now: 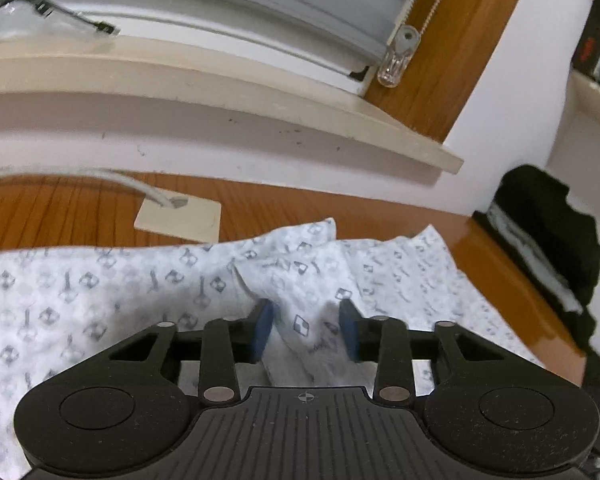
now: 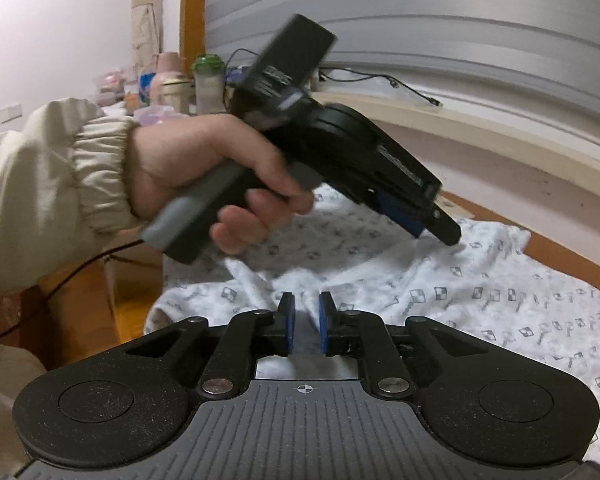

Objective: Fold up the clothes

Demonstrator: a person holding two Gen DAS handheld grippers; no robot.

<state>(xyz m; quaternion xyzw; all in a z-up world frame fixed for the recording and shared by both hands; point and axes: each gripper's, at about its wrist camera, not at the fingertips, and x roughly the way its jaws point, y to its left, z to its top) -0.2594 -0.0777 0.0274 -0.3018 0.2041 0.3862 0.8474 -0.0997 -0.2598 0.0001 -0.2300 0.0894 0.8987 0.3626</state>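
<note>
A white garment with a grey diamond print (image 1: 148,292) lies crumpled on the glossy wooden counter (image 1: 80,208). The left gripper (image 1: 306,330) has its fingers apart, straddling a raised fold. The right gripper (image 2: 305,322) has its fingers narrowly apart just above the cloth. No writing is legible.

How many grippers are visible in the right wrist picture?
2. The right gripper is at the bottom, over the patterned garment. The left gripper is higher, held by a hand, tips pointing down toward the garment.
</note>
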